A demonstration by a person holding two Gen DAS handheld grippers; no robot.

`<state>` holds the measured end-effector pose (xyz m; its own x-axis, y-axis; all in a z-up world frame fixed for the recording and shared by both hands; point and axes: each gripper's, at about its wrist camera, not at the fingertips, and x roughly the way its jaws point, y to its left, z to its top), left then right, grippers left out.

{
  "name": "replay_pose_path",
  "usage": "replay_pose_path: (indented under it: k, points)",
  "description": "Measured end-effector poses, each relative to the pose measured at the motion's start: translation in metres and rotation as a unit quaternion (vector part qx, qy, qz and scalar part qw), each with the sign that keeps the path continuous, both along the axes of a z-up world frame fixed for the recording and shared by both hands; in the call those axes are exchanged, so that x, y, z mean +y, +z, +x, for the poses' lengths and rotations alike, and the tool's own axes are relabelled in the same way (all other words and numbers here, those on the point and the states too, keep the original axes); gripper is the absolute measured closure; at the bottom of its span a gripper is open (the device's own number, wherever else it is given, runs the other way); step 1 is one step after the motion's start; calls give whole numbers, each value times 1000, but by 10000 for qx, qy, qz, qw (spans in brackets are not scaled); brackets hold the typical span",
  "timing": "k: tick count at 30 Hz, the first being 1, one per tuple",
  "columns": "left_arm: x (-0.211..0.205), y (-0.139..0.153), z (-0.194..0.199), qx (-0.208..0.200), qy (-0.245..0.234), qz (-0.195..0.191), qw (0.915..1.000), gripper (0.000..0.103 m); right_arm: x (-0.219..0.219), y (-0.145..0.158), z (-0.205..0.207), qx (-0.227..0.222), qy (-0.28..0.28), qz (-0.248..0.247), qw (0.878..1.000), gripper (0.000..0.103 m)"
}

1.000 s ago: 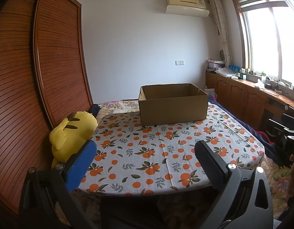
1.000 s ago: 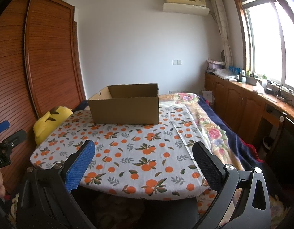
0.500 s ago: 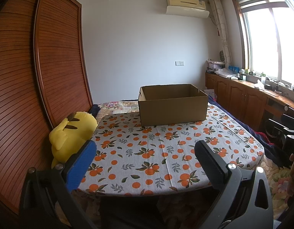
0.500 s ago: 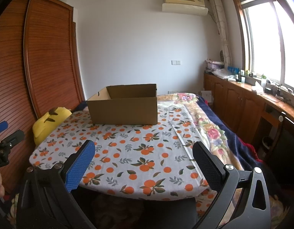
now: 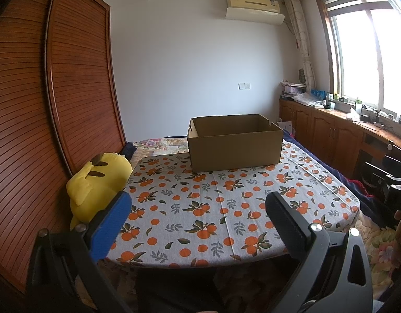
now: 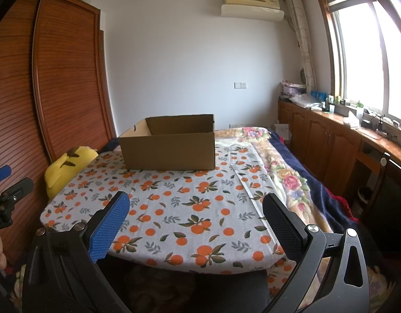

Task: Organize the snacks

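Little changes: both views sit slightly higher on the box (image 5: 235, 143). Left gripper (image 5: 197, 208) and right gripper (image 6: 195, 208) stay spread wide, empty, above the cloth (image 5: 213, 208).

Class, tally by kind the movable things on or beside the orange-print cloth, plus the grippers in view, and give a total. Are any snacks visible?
Cardboard box: 1
Yellow plush toy: 1
Grippers: 2, left gripper and right gripper, both open
Snacks: 0 visible
Total: 4
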<state>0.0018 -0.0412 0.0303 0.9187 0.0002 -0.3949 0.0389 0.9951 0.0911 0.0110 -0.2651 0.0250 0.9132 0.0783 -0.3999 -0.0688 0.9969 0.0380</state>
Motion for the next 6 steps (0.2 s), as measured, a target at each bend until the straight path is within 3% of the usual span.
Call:
replay_pose_path:
  k: [6]
  points:
    - [-1,0,-2,0,-5,-6,10000,0,1,0,0,4,-2,3,10000,0]
